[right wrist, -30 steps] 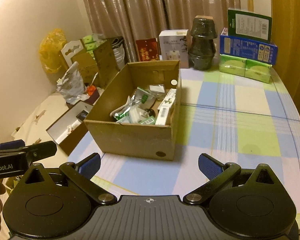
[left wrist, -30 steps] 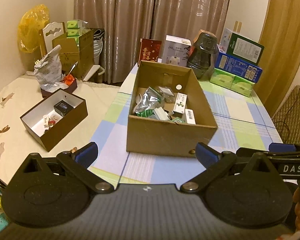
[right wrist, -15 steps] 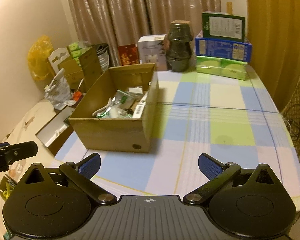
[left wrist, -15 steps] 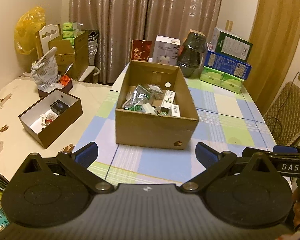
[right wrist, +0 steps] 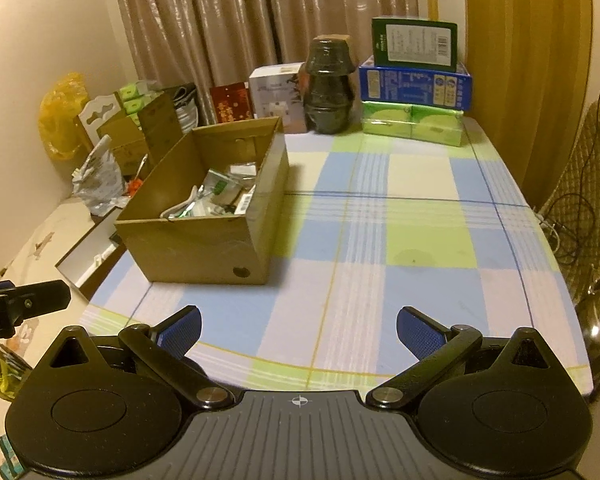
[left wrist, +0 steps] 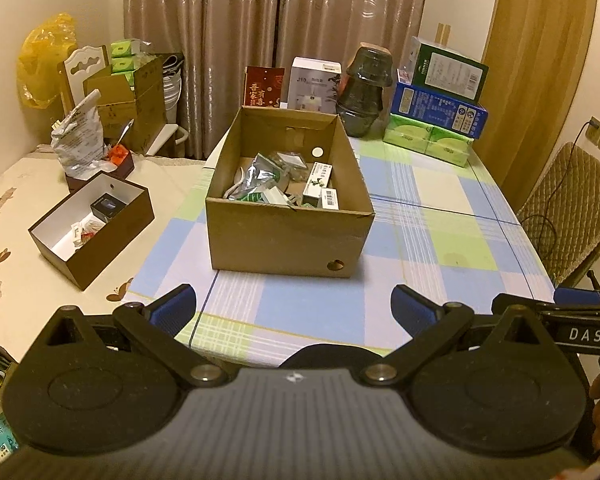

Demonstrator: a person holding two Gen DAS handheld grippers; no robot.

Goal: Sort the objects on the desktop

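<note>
A brown cardboard box (left wrist: 284,240) (right wrist: 204,240) stands on the checked tablecloth (left wrist: 440,216) (right wrist: 380,248), holding several small packets and cartons (left wrist: 284,184) (right wrist: 216,200). My left gripper (left wrist: 294,306) hangs open near the table's front edge, well short of the box, nothing between its blue pads. My right gripper (right wrist: 298,330) is also open and empty, above the front edge to the right of the box. The right gripper's arm shows at the lower right of the left wrist view.
A dark open box with a white lining (left wrist: 88,228) lies on the cream cloth to the left. At the table's back stand a dark jar (left wrist: 364,92) (right wrist: 328,88), stacked cartons (left wrist: 436,108) (right wrist: 416,84) and a white box (left wrist: 314,84). A padded chair (left wrist: 572,204) is on the right.
Both grippers have pulled back and up from the cardboard box, which now looks smaller and farther. More of the tablecloth shows in front. Both stay open.
</note>
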